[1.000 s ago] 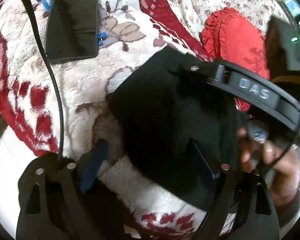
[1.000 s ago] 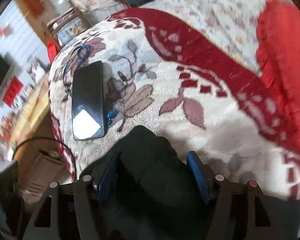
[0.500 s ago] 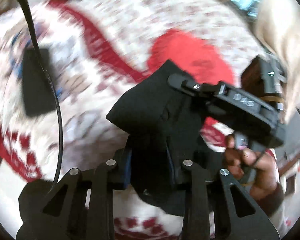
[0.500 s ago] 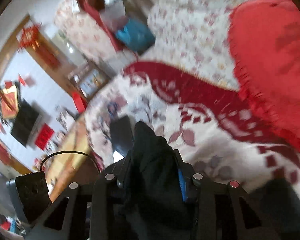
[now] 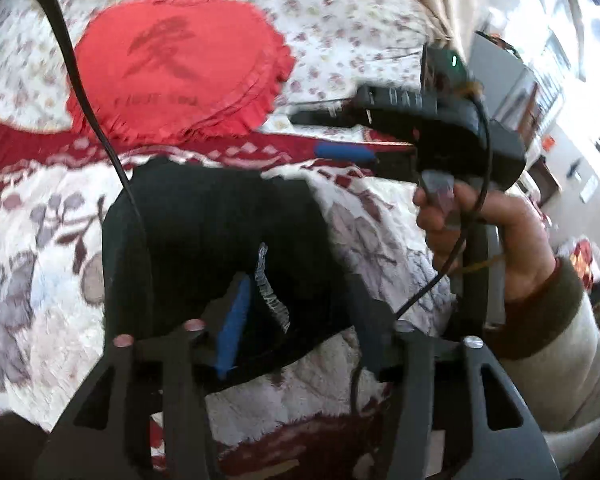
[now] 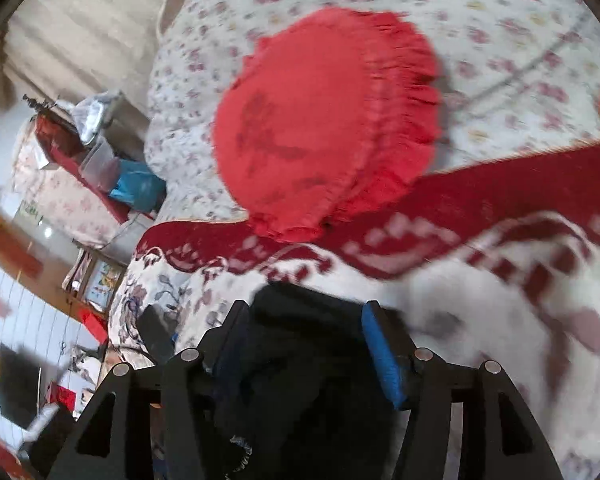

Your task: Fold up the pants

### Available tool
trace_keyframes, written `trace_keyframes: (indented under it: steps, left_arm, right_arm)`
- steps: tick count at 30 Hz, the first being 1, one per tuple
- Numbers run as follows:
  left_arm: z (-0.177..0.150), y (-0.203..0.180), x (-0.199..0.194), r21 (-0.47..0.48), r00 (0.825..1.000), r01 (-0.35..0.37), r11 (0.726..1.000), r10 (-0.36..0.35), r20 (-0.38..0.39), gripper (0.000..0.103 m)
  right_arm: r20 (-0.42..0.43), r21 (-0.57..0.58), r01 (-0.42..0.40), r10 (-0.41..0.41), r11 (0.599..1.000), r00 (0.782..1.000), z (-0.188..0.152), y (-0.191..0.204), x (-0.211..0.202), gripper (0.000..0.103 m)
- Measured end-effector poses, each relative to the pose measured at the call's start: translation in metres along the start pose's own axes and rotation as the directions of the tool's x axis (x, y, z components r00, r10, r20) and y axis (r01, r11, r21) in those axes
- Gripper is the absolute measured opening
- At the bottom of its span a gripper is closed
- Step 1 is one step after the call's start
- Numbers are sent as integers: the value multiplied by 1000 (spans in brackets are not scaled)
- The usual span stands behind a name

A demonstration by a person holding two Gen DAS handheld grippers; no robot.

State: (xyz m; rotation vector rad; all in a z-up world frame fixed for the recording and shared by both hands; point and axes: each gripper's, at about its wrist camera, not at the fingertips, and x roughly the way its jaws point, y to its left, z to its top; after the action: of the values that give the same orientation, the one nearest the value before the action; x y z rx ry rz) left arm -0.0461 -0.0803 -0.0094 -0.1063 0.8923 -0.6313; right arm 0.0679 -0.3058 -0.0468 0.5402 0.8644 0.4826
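The black pants point(image 5: 204, 232) lie as a compact folded bundle on the patterned fleece blanket point(image 5: 32, 280) of the bed, with a light printed waistband label showing on top. Half a second earlier both tools were clamped on bunched cloth held above the blanket; now the bundle rests on it.

The left hand-held gripper point(image 5: 300, 316) stands over the near edge of the bundle. Its jaws have just been opening, and cloth sits between them without being squeezed by the blue pad, so it reads as released.

The right hand-held gripper point(image 6: 304, 344) has likewise just been opening. Dark cloth fills the gap between its fingers, and the right blue pad stands clear of it; the left pad's contact is hard to judge. In the left wrist view this same tool, carried by the person's right hand point(image 5: 480, 232), appears above the blanket with nothing between its fingers.

The fold therefore looks set down, and probably finished or nearly so.

Beyond the bundle lie a red ruffled cushion point(image 6: 324, 120) and a flowered sheet point(image 6: 500, 20). Motion blur smears both views, and the tool frames hide the bundle's nearest edge.
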Motion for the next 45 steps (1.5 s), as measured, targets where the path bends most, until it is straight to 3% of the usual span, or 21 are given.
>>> trace_keyframes:
  steps: [4, 6, 10, 11, 13, 14, 16, 19, 21, 23, 27, 29, 30, 31, 33, 36, 40, 45]
  left_arm:
    - [5, 7, -27, 21, 998, -21, 1000, 20, 63, 69]
    - [5, 19, -33, 4, 995, -69, 998, 69, 72, 69]
    - [-2, 48, -28, -54, 986, -160, 986, 162, 44, 69]
    - [-5, 55, -24, -73, 983, -177, 982, 180, 33, 69]
    - [-10, 63, -19, -89, 982, -188, 978, 190, 17, 69]
    - [-12, 65, -12, -95, 981, -195, 976, 196, 3, 69]
    - [-13, 65, -1, -102, 980, -196, 975, 196, -14, 69]
    - [-7, 60, 4, -116, 982, -190, 975, 189, -18, 69]
    - [-3, 57, 7, -119, 982, -186, 975, 187, -4, 69]
    - [-5, 57, 14, -129, 983, -183, 975, 182, -18, 69]
    - [-12, 67, 26, -151, 980, -194, 969, 184, -81, 69]
    - [-12, 73, 24, -172, 979, -196, 965, 183, -88, 69]
    - [-10, 74, 21, -176, 977, -207, 962, 195, -83, 69]
    - [-7, 75, 17, -177, 973, -228, 957, 219, -72, 69]
    - [-5, 76, 13, -177, 971, -239, 955, 232, -59, 69]
    - [-5, 75, 13, -185, 976, -217, 958, 210, -58, 69]
    - [-13, 68, 27, -179, 977, -204, 962, 190, -93, 69]
    - [-20, 64, 32, -174, 978, -199, 964, 184, -96, 72]
  right_arm:
    - [-32, 9, -2, 2, 1000, 999, -19, -10, -13, 70]
    - [-60, 17, -27, 28, 999, 998, -25, -11, -8, 71]
    - [-133, -44, -8, 2, 999, 991, -39, 5, 19, 71]
    - [-149, -62, -9, 0, 998, 989, -44, 10, 25, 68]
    - [-171, -122, -3, -18, 993, 985, -54, 19, 37, 36]
    - [-167, -154, 16, -42, 988, 985, -56, 24, 42, 30]
    - [-129, -228, 61, -92, 972, 987, -53, 39, 47, 22]
    - [-62, -314, 83, -108, 946, 992, -43, 57, 30, 15]
    - [-20, -373, 150, -169, 916, 985, -39, 63, 14, 12]
    - [-27, -398, 222, -253, 890, 967, -43, 52, 5, 12]
    - [-140, -344, 222, -284, 912, 949, -61, 16, 17, 12]
    - [-126, -324, 212, -264, 922, 956, -64, 12, 12, 21]
    - [-111, -313, 217, -262, 925, 959, -63, 12, 7, 34]
    - [-89, -291, 230, -266, 929, 960, -56, 11, -1, 41]
    - [-51, -277, 237, -260, 931, 964, -44, 15, -12, 41]
    - [-12, -284, 183, -195, 941, 981, -24, 35, -18, 43]
    - [-80, -345, 51, -84, 937, 993, -5, 70, 25, 43]
    - [-218, -422, 9, -111, 907, 970, 1, 95, 97, 43]
